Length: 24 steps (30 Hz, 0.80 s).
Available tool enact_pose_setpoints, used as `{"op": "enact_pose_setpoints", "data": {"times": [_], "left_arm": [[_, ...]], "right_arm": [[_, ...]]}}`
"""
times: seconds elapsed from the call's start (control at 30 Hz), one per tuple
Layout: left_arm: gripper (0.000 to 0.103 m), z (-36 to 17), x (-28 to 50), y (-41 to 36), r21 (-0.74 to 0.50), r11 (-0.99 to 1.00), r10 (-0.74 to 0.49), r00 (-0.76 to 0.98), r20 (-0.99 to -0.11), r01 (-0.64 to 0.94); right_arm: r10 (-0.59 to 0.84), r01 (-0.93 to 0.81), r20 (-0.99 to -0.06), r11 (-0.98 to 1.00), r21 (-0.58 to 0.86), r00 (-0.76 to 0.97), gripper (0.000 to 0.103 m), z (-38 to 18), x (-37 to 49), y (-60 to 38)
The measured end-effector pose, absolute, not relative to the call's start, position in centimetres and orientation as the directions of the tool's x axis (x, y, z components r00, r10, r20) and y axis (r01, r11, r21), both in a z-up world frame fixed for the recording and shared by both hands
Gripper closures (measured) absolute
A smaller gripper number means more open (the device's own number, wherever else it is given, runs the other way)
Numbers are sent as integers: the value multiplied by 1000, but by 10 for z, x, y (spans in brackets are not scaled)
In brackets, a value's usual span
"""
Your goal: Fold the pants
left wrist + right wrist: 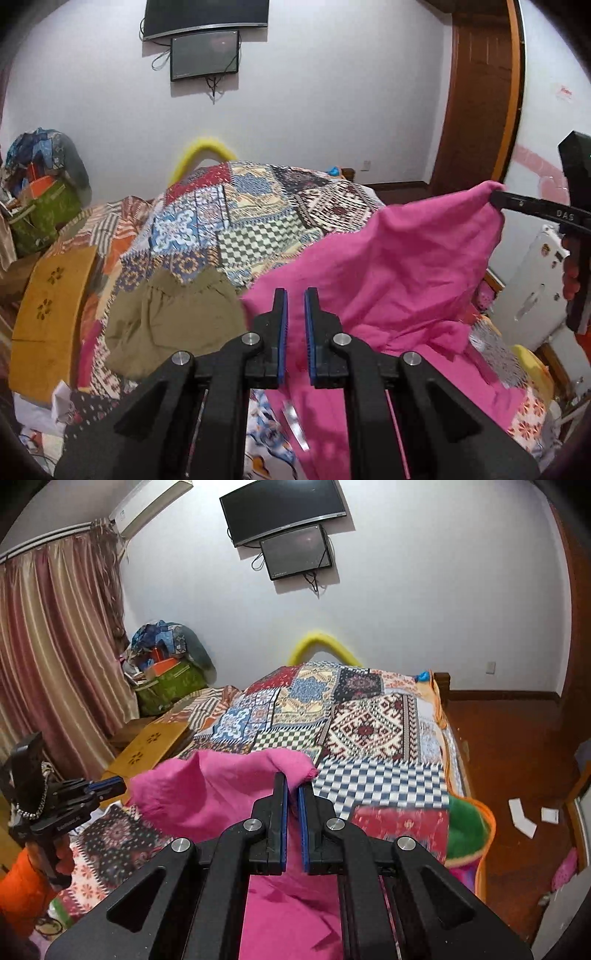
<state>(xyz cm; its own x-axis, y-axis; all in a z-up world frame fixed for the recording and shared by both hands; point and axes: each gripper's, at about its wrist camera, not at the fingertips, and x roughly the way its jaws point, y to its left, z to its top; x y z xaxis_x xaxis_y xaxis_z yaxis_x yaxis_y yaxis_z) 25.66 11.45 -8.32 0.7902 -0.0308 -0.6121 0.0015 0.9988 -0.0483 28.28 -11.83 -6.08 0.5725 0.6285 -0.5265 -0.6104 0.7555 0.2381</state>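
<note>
The pink pants [388, 258] hang raised over the bed, stretched between my two grippers, and the rest of the cloth drapes down toward me. In the left wrist view my left gripper [295, 295] is shut, with pink cloth pinched between its blue pads. My right gripper [495, 195] grips the far raised corner at the right. In the right wrist view my right gripper [292, 784] is shut on an edge of the pants [221, 794]. The left gripper [123, 786] holds the other end at the left, in a hand with an orange sleeve [22, 886].
A patchwork quilt [369, 731] covers the bed. An olive garment [173, 321] lies on it to the left of the pants. A yellow wooden board [51, 314] and a heap of bags [44, 184] stand left of the bed. White papers [522, 818] lie on the red floor.
</note>
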Motion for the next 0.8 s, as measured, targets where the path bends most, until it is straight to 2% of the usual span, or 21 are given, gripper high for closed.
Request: {"op": "enact_pose_setpoints", "data": {"times": [0.2,0.47,0.5,0.53,0.57,0.6,0.63,0.7,0.8], "left_arm": [[94,-98,243,107,-38,999,-37,767,-641,17],[93,-119,250,119,-43,999,-22,730,-683,-10],[87,-121,251,119,-42,999,-22,725,-689,-10],[77,-124,253,119,-41,999,-22,718,-695,-9],[71,-129,257,120,-34,999,-15,714,-700,-13],[60,-131,260,120,-26,1000,-6,712,-702,-17],[53,-134,264,121,-17,1000,4,712,-702,-22],[50,-141,274,125,-8,1000,15,710,-704,-29],[42,-150,288,132,-19,999,9,706,-709,-32]], "right_arm": [[632,-617,-542,749,242,554,98,-71,264,-117],[609,-604,-617,754,257,498,98,-97,268,-113],[604,-605,-629,755,254,489,97,-101,268,-112],[596,-605,-645,756,249,479,96,-107,268,-110],[586,-603,-662,759,245,468,91,-115,268,-108],[578,-600,-674,762,243,460,84,-120,267,-107],[570,-597,-685,765,242,453,81,-126,267,-106],[560,-592,-699,770,240,445,69,-139,262,-106],[540,-579,-713,782,230,447,56,-154,252,-106]]}}
